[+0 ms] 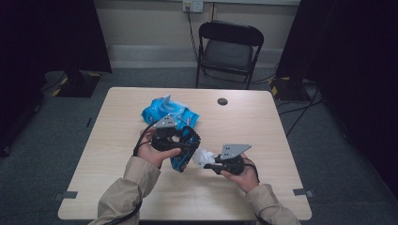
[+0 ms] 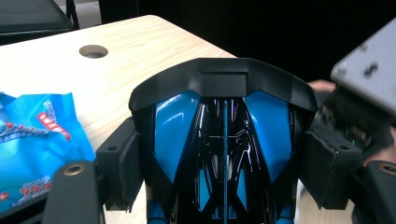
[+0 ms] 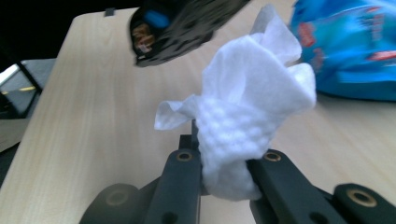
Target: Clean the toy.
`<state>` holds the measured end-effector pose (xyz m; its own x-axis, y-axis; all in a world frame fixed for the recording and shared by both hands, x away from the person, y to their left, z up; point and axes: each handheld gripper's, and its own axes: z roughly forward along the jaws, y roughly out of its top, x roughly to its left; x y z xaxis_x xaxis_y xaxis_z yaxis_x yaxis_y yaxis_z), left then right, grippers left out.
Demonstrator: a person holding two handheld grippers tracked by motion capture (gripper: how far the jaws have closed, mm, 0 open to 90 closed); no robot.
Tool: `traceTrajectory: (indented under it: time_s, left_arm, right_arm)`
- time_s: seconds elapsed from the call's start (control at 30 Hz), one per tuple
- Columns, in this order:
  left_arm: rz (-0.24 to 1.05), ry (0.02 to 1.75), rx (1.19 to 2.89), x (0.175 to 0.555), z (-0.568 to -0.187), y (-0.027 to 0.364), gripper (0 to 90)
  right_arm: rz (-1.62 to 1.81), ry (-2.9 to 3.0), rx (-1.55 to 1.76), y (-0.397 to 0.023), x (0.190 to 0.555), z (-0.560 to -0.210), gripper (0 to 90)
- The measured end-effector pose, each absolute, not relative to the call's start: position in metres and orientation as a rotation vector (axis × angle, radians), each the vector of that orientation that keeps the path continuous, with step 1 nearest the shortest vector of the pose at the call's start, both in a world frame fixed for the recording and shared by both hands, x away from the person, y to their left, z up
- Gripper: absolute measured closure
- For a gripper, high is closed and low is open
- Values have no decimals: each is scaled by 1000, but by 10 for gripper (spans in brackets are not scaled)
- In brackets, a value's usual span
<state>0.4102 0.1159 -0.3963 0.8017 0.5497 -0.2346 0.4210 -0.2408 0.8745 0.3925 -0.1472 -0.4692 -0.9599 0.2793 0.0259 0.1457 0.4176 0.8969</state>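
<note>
While my left gripper (image 1: 180, 147) fingers clamp the blue-and-black toy car (image 2: 223, 154) above the bench (image 1: 263, 126), my right gripper (image 1: 211, 164) fingers pinch a white wipe (image 3: 247, 112) beside it. I'd hold the car steady and rub gently, keeping the wad bunched.

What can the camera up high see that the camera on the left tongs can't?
The high view alone has the folding chair, the person's sleeves, and the white wipe pinched in the right tongs. The left gripper view alone has the close-up: pads of the left tongs pressing both sides of a shiny blue-and-black toy. Both have the wooden table, its round hole and the blue wipes pack.
</note>
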Motion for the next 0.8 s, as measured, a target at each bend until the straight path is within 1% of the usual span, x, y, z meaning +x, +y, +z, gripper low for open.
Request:
traceTrajectory:
  time_s: [0.17, 0.33, 0.53, 0.8]
  left_arm:
    - [140, 740, 1887, 407, -401, 120, 254]
    - [132, 729, 1903, 403, -404, 115, 254]
    - [119, 707, 1908, 402, -403, 107, 254]
    - [109, 712, 1918, 405, -405, 101, 255]
  right_arm:
    - [1581, 2472, 448, -158, 400, -459, 843]
    - [1602, 2422, 473, -161, 406, -450, 844]
    - [1606, 2414, 429, -150, 406, -441, 843]
    - [1611, 2446, 340, -136, 400, -440, 843]
